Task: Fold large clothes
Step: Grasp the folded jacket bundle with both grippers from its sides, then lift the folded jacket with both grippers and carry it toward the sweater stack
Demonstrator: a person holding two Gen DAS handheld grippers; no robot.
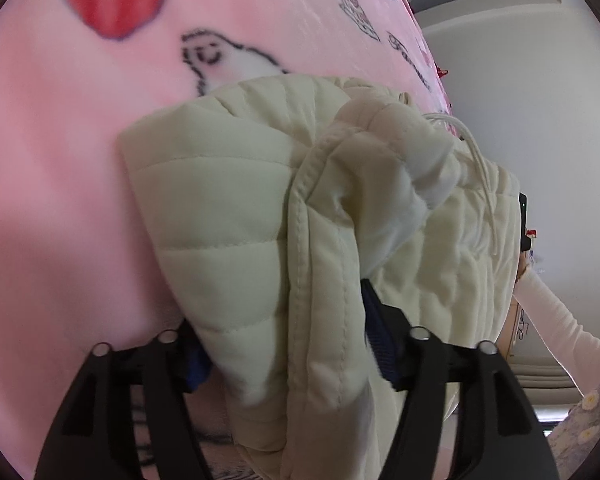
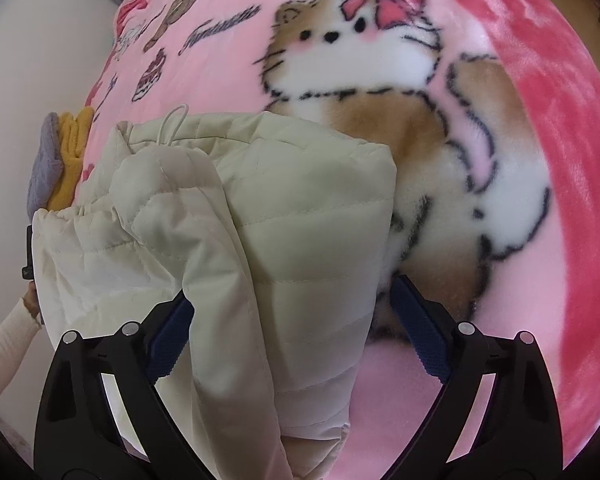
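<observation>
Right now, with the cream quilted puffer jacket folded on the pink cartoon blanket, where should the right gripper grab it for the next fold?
Probably the cream quilted puffer jacket at its near folded edge, coming from above and toward you. There the layers stack into one thick roll lying between the open right gripper fingers, while the far drawstring end is loose and rumpled.

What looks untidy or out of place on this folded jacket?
The cream jacket is bundled unevenly: one puffy sleeve lies bunched across the top, and a white drawcord loops loose at its far edge.
</observation>
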